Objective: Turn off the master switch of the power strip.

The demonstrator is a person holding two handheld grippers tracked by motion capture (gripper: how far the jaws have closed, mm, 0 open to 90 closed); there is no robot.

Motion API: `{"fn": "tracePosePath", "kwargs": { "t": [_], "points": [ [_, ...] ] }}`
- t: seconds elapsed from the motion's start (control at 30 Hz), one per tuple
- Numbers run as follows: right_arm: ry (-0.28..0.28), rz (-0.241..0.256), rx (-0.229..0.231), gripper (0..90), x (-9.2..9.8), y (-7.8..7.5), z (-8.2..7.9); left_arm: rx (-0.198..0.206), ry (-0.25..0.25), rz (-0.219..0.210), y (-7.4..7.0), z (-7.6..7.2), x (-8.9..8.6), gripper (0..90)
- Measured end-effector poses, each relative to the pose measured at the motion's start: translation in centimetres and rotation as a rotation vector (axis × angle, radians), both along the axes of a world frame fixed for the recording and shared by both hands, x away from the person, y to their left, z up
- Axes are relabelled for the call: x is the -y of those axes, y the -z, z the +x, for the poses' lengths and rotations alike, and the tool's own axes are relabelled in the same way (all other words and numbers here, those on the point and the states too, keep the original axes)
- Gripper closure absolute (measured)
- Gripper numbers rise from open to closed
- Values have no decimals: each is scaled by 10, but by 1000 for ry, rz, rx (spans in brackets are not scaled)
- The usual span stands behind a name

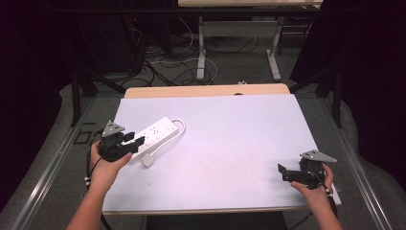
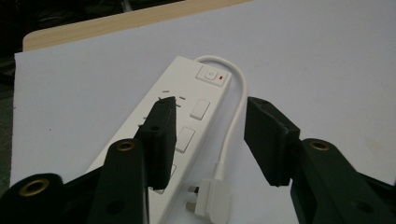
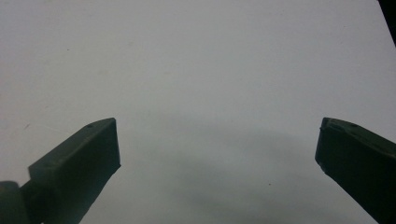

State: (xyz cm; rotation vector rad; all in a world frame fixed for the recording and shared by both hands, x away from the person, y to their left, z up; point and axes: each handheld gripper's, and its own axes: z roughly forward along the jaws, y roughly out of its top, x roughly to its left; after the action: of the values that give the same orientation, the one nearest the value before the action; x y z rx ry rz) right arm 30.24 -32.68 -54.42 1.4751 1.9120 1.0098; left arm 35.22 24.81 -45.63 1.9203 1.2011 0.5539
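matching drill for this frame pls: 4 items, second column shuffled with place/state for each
Items:
1. power strip
2. plug
3. left gripper
4. right gripper

Places/states:
A. open, over bare white sheet at the table's right near edge
B. lying flat on the sheet beside the strip's near end, pins out
C. open, jaws above the strip and its cable
D. white, lying at an angle on the left part of the sheet, switch at its far end

Pairs: 1-D, 2-B, 3-C, 4-A
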Motion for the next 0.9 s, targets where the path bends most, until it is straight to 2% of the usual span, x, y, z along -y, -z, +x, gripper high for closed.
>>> {"fn": "tracePosePath", "kwargs": {
  "t": [0.13,0.17,0.27,0.4,0.43,0.5,0.57,0.6,0.7,0.83,0.87,0.9],
  "points": [
    [-4,8,-1,0,-1,0,0,-13,-3,13,-3,5,1,558],
    [2,2,11,0,-1,1,0,-14,0,9,-4,6,2,566],
    [-7,0,1,0,0,0,0,-31,17,-8,-7,12,5,567],
    [-8,-5,0,0,0,1,0,-41,17,-3,-10,16,7,554],
    [-4,-4,0,0,-1,1,1,-31,19,-21,-11,19,10,561],
    [-7,-8,1,0,-1,1,1,-38,16,-25,-12,20,11,567],
    [-8,-7,-1,0,-1,1,1,-67,26,-24,-17,25,14,558],
    [-7,-6,-3,0,-2,1,1,-60,18,-49,-17,26,15,556],
    [-12,5,-6,0,-2,1,1,-69,14,-70,-19,30,18,559],
    [-9,0,0,0,-3,2,1,-85,21,-60,-20,33,22,629],
    [-18,-3,-3,0,-3,2,1,-86,21,-40,-20,36,25,652],
    [-15,-1,-8,0,-3,2,1,-86,21,-40,-20,36,25,671]
  ]
}}
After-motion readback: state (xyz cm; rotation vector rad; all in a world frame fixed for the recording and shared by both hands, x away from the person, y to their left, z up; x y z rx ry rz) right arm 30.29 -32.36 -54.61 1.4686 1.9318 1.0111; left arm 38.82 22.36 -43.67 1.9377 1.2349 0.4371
